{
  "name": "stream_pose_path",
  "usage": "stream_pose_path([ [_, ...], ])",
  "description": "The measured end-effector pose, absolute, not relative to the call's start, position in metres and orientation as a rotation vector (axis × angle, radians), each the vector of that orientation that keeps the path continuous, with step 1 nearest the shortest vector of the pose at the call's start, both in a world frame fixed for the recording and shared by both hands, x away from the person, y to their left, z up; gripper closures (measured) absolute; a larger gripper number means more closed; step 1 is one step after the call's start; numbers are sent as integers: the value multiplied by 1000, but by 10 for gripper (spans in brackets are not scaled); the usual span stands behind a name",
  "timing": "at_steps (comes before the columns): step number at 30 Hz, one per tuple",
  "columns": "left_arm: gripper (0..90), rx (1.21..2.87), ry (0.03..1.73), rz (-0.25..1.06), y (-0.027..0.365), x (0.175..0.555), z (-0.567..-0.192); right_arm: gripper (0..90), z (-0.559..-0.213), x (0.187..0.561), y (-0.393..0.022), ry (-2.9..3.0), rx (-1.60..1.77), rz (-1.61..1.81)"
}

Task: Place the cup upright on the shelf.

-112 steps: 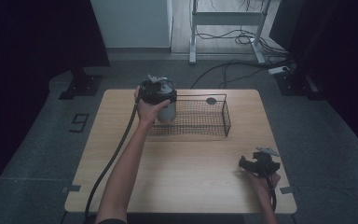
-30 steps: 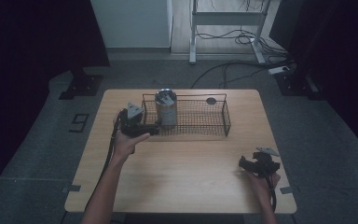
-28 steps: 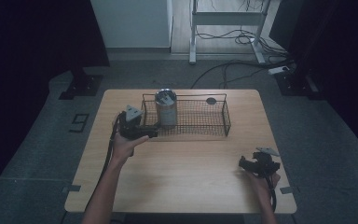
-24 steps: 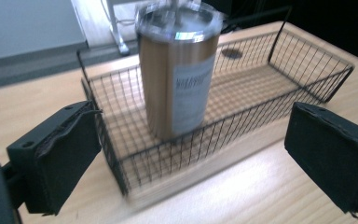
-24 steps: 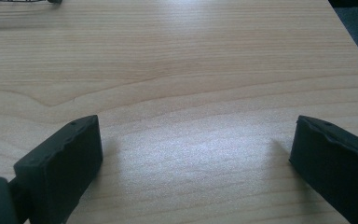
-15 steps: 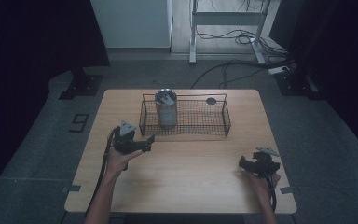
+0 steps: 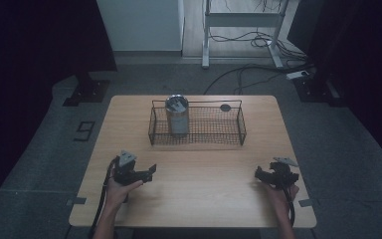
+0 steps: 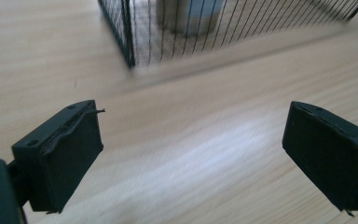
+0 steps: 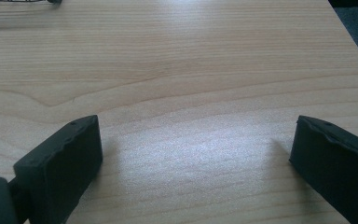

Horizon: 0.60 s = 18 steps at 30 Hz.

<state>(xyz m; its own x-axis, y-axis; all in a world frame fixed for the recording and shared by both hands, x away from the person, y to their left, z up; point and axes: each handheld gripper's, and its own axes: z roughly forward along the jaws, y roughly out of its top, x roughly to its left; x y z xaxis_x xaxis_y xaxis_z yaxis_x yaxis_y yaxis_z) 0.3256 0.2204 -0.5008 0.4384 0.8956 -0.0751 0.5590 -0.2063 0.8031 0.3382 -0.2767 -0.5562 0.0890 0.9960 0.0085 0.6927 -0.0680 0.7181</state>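
A silver can (image 7: 177, 115) stands upright in the left part of a black wire basket (image 7: 238, 128) at the back middle of the wooden table (image 7: 199, 199). My left gripper (image 7: 149, 172) is held low over the front left of the table, well in front of the basket, open and with nothing in it. In the left gripper view the jaws stand wide apart over bare wood, with the basket corner (image 8: 126, 42) and the can (image 8: 191, 16) ahead. My right gripper (image 7: 259, 174) rests open at the front right. Its jaws frame bare wood.
A small dark disc (image 7: 225, 107) lies on the table just behind the basket's right half. Grey carpet surrounds the table, with cables (image 7: 251, 74) and a metal stand (image 7: 238, 20) behind it. A cable trails from each gripper toward the near edge.
My left gripper let go of the can in the basket, then drew back toward the front left of the table, open. The right gripper has stayed put.
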Motion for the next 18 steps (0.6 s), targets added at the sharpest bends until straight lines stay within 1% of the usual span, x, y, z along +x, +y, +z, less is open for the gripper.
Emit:
stream_pose_path([
  [2, 50, 1901, 1248, 544, 222, 325, -505, 19, -556, 338, -277, 1659, 1821, 711],
  [6, 52, 1891, 1267, 521, 224, 323, -513, 19, -556, 338, -277, 1657, 1821, 713],
  [18, 54, 1872, 1289, 499, 222, 324, -516, 20, -556, 338, -277, 1658, 1820, 712],
])
